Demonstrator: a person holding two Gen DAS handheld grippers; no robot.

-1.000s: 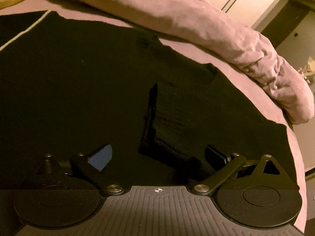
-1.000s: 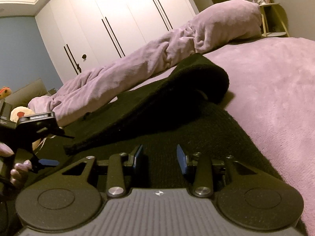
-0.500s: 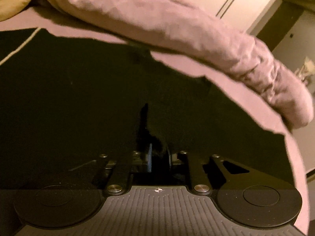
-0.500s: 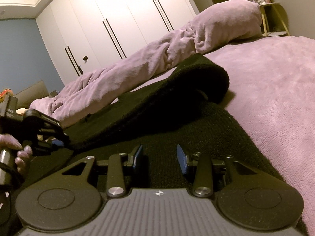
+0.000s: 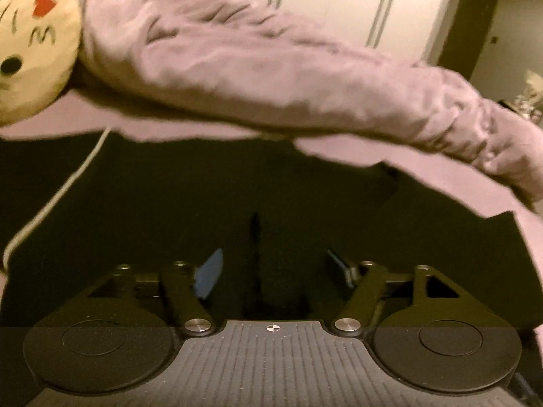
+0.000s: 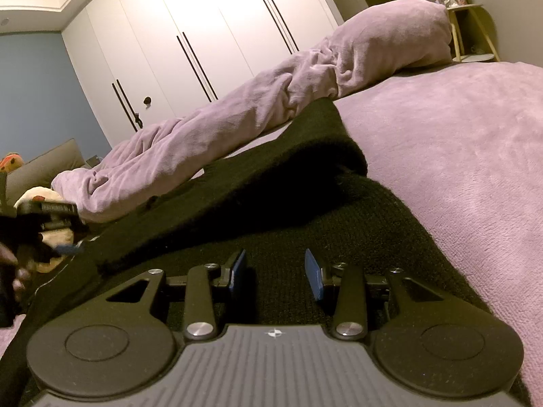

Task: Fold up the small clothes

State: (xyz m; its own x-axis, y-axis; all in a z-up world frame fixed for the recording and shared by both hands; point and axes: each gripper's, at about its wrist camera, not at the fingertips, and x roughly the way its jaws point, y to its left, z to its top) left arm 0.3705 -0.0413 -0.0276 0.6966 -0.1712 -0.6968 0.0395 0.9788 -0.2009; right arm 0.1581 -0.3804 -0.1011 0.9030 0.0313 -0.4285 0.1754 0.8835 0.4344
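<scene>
A black knitted garment (image 5: 169, 190) lies spread on the purple bed; in the right wrist view (image 6: 271, 186) one part is folded over the rest, with a raised fold at its far end. My left gripper (image 5: 275, 268) is open just above the black cloth, with a dark ribbed fold between its jaws. It also shows at the left edge of the right wrist view (image 6: 68, 247), blurred. My right gripper (image 6: 275, 271) is open and empty, low over the garment's near part.
A rolled purple blanket (image 5: 271, 78) lies along the far side of the bed (image 6: 458, 142). A cream plush toy (image 5: 30, 51) sits at the far left. White wardrobe doors (image 6: 203, 34) stand behind. A small side table (image 6: 475, 34) is at the far right.
My left gripper shut on the black fold half a second ago and has now opened again. It has tilted up, so more blanket and the plush toy show. The right gripper has not moved.
</scene>
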